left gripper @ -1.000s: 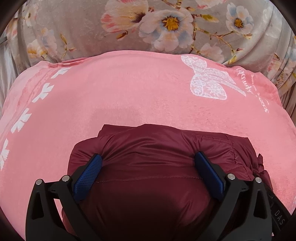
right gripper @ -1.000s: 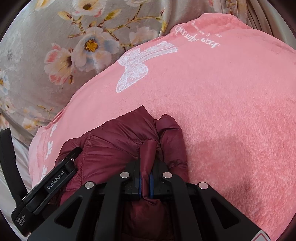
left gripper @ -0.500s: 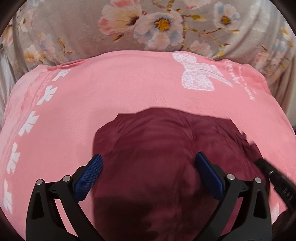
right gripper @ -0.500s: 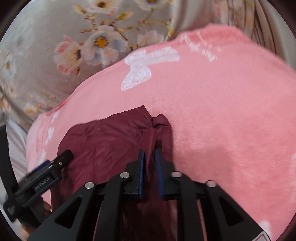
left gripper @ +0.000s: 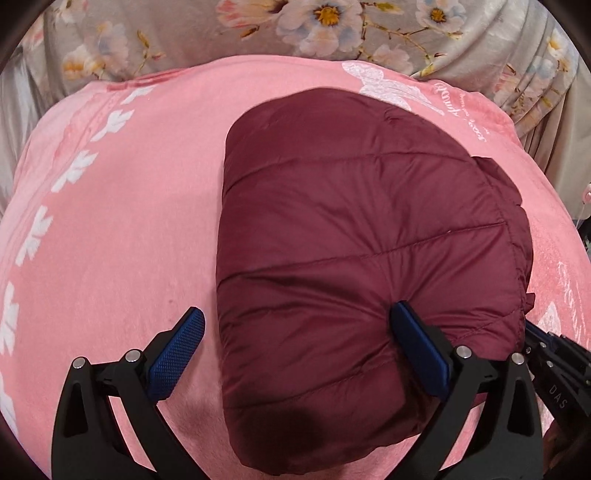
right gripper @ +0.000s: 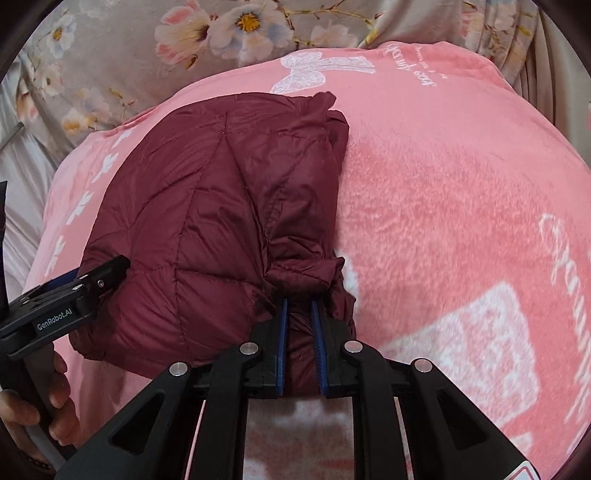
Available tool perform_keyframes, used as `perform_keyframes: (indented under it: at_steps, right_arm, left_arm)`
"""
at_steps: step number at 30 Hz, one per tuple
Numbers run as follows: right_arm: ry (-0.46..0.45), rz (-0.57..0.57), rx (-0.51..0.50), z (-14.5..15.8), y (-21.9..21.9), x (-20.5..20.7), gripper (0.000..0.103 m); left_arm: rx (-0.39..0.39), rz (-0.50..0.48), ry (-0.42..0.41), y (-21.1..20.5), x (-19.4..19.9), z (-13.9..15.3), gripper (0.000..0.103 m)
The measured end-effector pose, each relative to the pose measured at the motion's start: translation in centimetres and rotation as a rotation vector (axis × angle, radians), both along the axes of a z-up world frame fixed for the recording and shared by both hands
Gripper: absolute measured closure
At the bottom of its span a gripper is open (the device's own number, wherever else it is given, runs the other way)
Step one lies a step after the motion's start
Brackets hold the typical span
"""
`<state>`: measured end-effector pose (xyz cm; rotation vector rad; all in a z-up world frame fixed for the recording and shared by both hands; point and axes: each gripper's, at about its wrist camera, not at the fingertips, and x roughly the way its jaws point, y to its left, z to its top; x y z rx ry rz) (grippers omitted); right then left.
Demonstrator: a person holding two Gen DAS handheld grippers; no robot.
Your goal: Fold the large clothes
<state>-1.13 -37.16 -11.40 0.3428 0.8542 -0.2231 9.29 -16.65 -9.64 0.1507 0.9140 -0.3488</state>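
Observation:
A maroon quilted puffer jacket (left gripper: 362, 236) lies folded into a compact bundle on the pink blanket (left gripper: 122, 221). My left gripper (left gripper: 299, 350) is open, its right pad pressing on the bundle's near part and its left pad over the blanket. The jacket also shows in the right wrist view (right gripper: 207, 221). My right gripper (right gripper: 298, 343) is nearly shut, its pads pinching the jacket's bunched near-right edge. The left gripper also shows in the right wrist view (right gripper: 81, 288), at the bundle's left edge.
The pink blanket (right gripper: 461, 221) carries white bow and script prints. Grey floral bedding (left gripper: 332, 29) lies beyond it. A hand (right gripper: 33, 417) holds the left gripper's handle at the lower left of the right wrist view.
The jacket has been flipped forward and now lies spread as a larger flat bundle. The right gripper's pads have parted slightly. Both grippers have drawn back toward the near edge.

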Motion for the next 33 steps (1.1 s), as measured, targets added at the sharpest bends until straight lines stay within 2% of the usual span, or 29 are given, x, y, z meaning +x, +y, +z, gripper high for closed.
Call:
perform_keyframes:
  at_steps: [7, 9, 11, 13, 14, 15, 18, 20, 24, 28, 29, 30, 31, 33]
  right_arm:
    - [-0.040, 0.001, 0.017, -0.5, 0.0, -1.5, 0.090]
    - [-0.043, -0.017, 0.027, 0.6, -0.1, -2.3, 0.089]
    - [-0.099, -0.044, 0.016, 2.8, -0.3, -3.3, 0.087]
    - [-0.156, -0.081, 0.023, 4.7, -1.2, -3.5, 0.074]
    - [-0.178, -0.083, 0.048, 5.2, -1.8, -3.2, 0.057]
    - [-0.178, -0.076, 0.069, 5.2, -2.1, -2.6, 0.052]
    - [-0.097, -0.055, 0.130, 3.3, -2.7, -0.3, 0.052]
    - [-0.057, -0.045, 0.168, 1.7, -2.5, 0.0, 0.067]
    - [-0.037, -0.007, 0.149, 1.1, -1.7, -1.6, 0.073]
    - [-0.022, -0.016, 0.183, 0.2, -1.8, -2.7, 0.073]
    - [-0.031, -0.028, 0.191, 0.1, -2.0, -2.9, 0.069]
    - [-0.036, -0.040, 0.191, -0.1, -2.3, -3.1, 0.059]
    - [-0.038, -0.055, 0.188, -0.2, -2.8, -3.1, 0.054]
    - [-0.056, -0.084, 0.220, -0.2, -4.0, -3.4, 0.052]
  left_arm:
    - [0.019, 0.006, -0.032, -0.2, -0.5, -0.7, 0.005]
    - [0.026, 0.006, -0.033, -0.2, -0.5, -0.6, 0.005]
    - [0.032, 0.005, -0.036, -0.2, -0.6, -0.6, 0.005]
    - [0.032, 0.008, -0.037, -0.2, -0.6, -0.6, 0.005]
    - [0.030, 0.013, -0.036, -0.2, -0.6, -0.6, 0.005]
    - [0.029, 0.017, -0.037, -0.3, -0.7, -0.6, 0.005]
    - [0.022, 0.026, -0.027, 0.0, -0.9, -0.4, 0.005]
    - [0.002, 0.038, -0.010, 0.5, -1.0, 0.0, 0.005]
    - [-0.040, 0.040, 0.016, 2.3, -1.4, 0.7, 0.005]
    - [-0.119, 0.047, 0.074, 3.3, -0.9, 0.7, 0.005]
    - [-0.136, 0.046, 0.091, 3.4, -0.5, 0.6, 0.005]
    - [-0.152, 0.043, 0.110, 3.5, -0.1, 0.3, 0.005]
    - [-0.164, 0.039, 0.124, 3.6, 0.1, 0.2, 0.005]
    - [-0.205, 0.031, 0.164, 4.0, 0.7, -0.4, 0.005]
